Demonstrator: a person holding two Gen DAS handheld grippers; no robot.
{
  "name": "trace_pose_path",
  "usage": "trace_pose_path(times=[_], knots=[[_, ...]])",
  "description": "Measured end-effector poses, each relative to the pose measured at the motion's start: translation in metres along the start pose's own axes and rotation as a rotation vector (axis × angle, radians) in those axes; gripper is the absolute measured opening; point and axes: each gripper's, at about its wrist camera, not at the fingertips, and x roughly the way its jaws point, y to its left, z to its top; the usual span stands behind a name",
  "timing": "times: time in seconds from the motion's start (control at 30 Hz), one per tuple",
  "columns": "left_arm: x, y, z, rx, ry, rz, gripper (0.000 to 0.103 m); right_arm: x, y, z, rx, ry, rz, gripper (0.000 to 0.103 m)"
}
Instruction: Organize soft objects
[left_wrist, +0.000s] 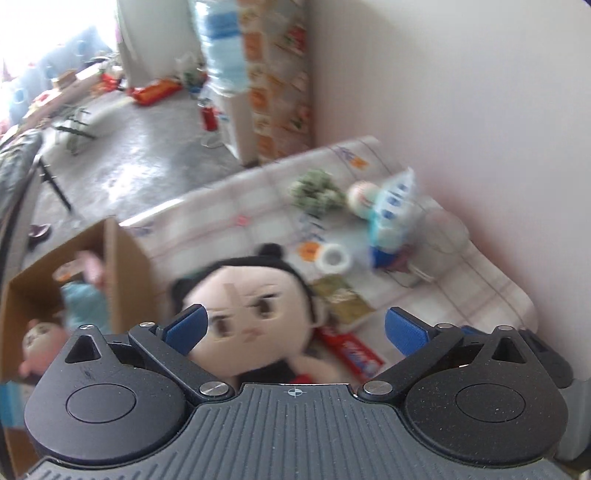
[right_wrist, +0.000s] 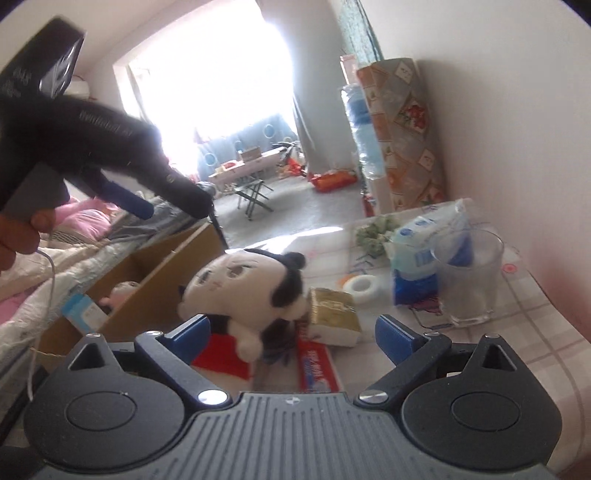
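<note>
A plush doll (left_wrist: 243, 310) with black hair, a pale face and a red top lies on the table, between the jaws of my open left gripper (left_wrist: 295, 328). In the right wrist view the doll (right_wrist: 243, 288) lies just ahead of my open, empty right gripper (right_wrist: 291, 336). An open cardboard box (left_wrist: 125, 266) stands at the table's left edge with a pink plush toy (left_wrist: 40, 339) and a light blue soft item (left_wrist: 85, 302) inside. The box (right_wrist: 155, 273) also shows in the right wrist view, with the left gripper's body (right_wrist: 96, 133) held high above it.
On the checked tablecloth (left_wrist: 461, 280) lie a red toothpaste box (right_wrist: 317, 365), a gold packet (right_wrist: 332, 310), a tape roll (right_wrist: 360, 286), a blue-white tissue pack (right_wrist: 421, 251), a glass (right_wrist: 469, 277) and a green bunch (right_wrist: 376, 229). A wall bounds the right; a bed (right_wrist: 55, 266) lies left.
</note>
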Motion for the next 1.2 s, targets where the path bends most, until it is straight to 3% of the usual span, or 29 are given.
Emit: trace_pose_path(times=[0.13, 0.3, 0.37, 0.53, 0.83, 0.87, 0.9, 0.97, 1.1, 1.2], knots=[[0.023, -0.022, 0.001, 0.000, 0.035, -0.047, 0.103, 0.013, -0.012, -0.009, -0.007, 0.050, -0.028, 0.094], [0.035, -0.032, -0.011, -0.043, 0.028, -0.097, 0.101, 0.042, -0.024, -0.014, -0.017, 0.175, -0.012, 0.067], [0.038, -0.031, -0.019, -0.074, 0.028, -0.111, 0.098, 0.056, -0.028, -0.015, -0.017, 0.222, 0.005, 0.063], [0.031, -0.021, -0.040, -0.172, 0.015, -0.150, 0.093, 0.077, -0.034, -0.011, -0.012, 0.286, 0.070, 0.059], [-0.006, 0.002, -0.092, -0.353, -0.105, -0.190, 0.093, 0.106, -0.026, -0.009, -0.107, 0.378, 0.129, 0.057], [-0.005, 0.004, -0.099, -0.365, -0.107, -0.204, 0.093, 0.107, -0.023, -0.010, -0.128, 0.380, 0.123, 0.054], [-0.003, 0.006, -0.106, -0.378, -0.102, -0.211, 0.093, 0.107, -0.020, -0.010, -0.155, 0.380, 0.107, 0.044], [0.002, 0.011, -0.117, -0.395, -0.086, -0.215, 0.093, 0.107, -0.015, -0.011, -0.184, 0.382, 0.080, 0.037], [0.002, 0.020, -0.136, -0.427, -0.111, -0.226, 0.093, 0.104, -0.016, -0.008, -0.154, 0.407, 0.065, 0.036], [0.000, 0.022, -0.147, -0.402, -0.149, -0.170, 0.093, 0.095, -0.015, -0.011, -0.150, 0.419, 0.069, 0.036]])
